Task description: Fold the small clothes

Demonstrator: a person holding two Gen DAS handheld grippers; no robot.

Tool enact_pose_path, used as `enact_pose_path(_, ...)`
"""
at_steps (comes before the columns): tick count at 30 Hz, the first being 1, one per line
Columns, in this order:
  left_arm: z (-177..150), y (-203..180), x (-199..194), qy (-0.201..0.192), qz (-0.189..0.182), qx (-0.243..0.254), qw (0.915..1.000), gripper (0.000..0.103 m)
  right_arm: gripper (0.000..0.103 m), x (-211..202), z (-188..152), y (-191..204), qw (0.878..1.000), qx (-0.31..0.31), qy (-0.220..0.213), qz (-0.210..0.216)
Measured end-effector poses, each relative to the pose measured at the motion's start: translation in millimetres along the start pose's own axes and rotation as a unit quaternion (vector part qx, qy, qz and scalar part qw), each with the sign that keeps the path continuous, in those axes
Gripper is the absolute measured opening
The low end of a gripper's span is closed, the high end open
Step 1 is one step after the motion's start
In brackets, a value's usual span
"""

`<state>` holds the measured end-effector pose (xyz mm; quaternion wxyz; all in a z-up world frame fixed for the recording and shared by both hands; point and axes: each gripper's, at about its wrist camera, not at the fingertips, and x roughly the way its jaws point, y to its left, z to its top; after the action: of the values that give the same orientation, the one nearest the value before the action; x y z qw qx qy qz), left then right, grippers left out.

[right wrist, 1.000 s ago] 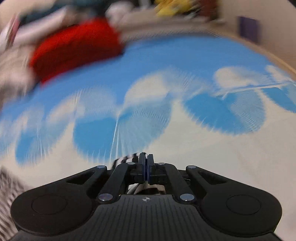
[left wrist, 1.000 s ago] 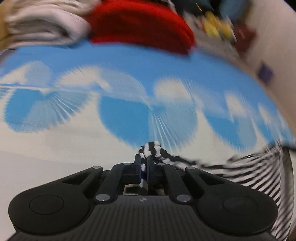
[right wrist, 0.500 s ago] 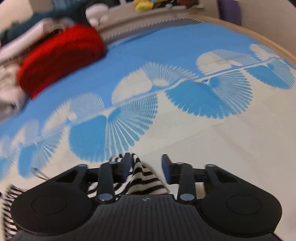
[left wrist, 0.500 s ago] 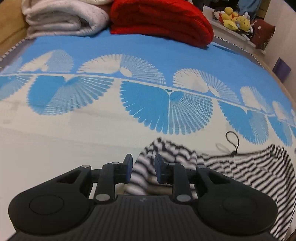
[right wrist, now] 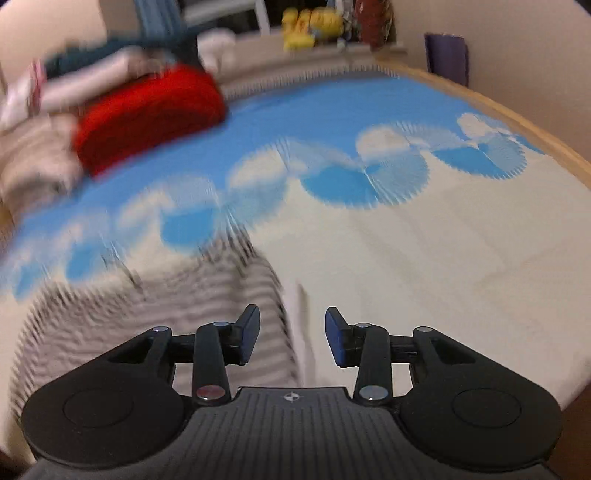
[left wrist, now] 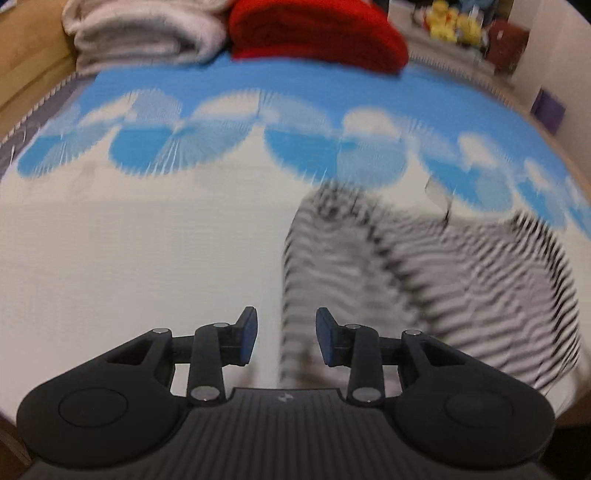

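A black-and-white striped garment [left wrist: 443,266] lies spread on the bed, blurred by motion. In the left wrist view it fills the right side, and its left edge runs down between the blue pads of my left gripper [left wrist: 286,338]. Those jaws are opening and neither pad presses on the cloth. The right wrist view has the same garment [right wrist: 147,314] on the left, with its right edge reaching the gap of my right gripper [right wrist: 291,339]. Its jaws are closing but stand apart, holding nothing.
The bed cover [left wrist: 129,258] is cream near me and blue with fan shapes farther off. A red folded blanket [left wrist: 317,33] and a pale folded one [left wrist: 147,37] lie at the far end. Yellow soft toys [right wrist: 310,26] sit on a shelf beyond. A wooden bed edge [right wrist: 517,114] curves on the right.
Both grippers were shut on the striped garment a second ago; they have let go and pulled back. The garment now lies flat on the bed, farther from the fingers.
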<state>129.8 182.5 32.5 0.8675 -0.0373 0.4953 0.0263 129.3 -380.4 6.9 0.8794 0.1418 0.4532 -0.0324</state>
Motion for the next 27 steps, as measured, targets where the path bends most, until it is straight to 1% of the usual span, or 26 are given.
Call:
enact_pose_path(1,-4.8,4.2,4.4,0.016,0.005,-0.004,0.9999,0.039,0.034,-7.1,-0.8,-3.2,1.0,-0.001,-0.02,-0.008)
enact_pose_path(2,-8.2,7.2,6.2,0.022,0.006,-0.003,0.9997,0.039,0.033,-11.1,-1.7,-7.6,0.999,-0.001,-0.03,-0.01)
enact_pose_path(3,-10.6,9.0,6.7,0.024,0.006,0.003,0.9997,0.039,0.033,-11.2,-3.3,-11.3,1.0,0.002,-0.027,-0.012)
enact_pose_path(5,-15.8,11.1,7.2,0.026,0.013,0.014,0.9995,0.039,0.033,-6.0,-7.5,-20.1,1.0,0.021,-0.001,-0.005)
enact_pose_path(7,-18.2,15.6,6.4,0.024,0.021,0.01,0.9994,0.039,0.033,0.3,-10.9,-23.1,0.999,0.029,0.02,0.005)
enact_pose_path(9,-19.1,17.7,1.2,0.016,0.011,-0.001,0.9998,0.039,0.033,2.6,-14.5,-18.8,1.0,0.016,0.026,0.0)
enact_pose_path(11,-18.1,16.9,-1.7,0.011,0.001,-0.008,0.9999,0.039,0.033,6.9,-17.4,-13.3,0.999,0.006,0.038,0.005)
enact_pose_path(12,-17.1,15.8,-1.3,0.012,-0.003,-0.011,0.9999,0.04,0.033,9.7,-18.2,-10.2,0.999,0.002,0.044,0.008)
enact_pose_path(13,-16.3,15.0,-0.3,0.013,-0.007,-0.013,0.9998,0.043,0.033,12.4,-18.3,-7.1,0.999,-0.003,0.048,0.01)
enact_pose_path(17,-14.5,11.2,5.9,0.022,-0.025,-0.011,0.9994,0.048,0.035,21.4,-22.2,3.8,0.997,-0.025,0.074,0.017)
enact_pose_path(20,-14.2,11.7,13.9,0.043,-0.046,-0.015,0.9979,0.051,0.038,28.6,-24.3,5.5,0.995,-0.03,0.095,0.023)
enact_pose_path(24,-16.0,13.8,27.6,0.078,-0.079,-0.041,0.993,0.066,0.042,41.0,-30.1,9.0,0.99,-0.035,0.131,0.034)
enact_pose_path(25,-16.1,13.4,30.5,0.085,-0.081,-0.043,0.9921,0.068,0.042,43.9,-31.8,10.7,0.989,-0.038,0.14,0.037)
enact_pose_path(27,-16.8,11.4,36.9,0.099,-0.091,-0.044,0.9899,0.069,0.048,50.1,-35.4,15.6,0.986,-0.047,0.157,0.043)
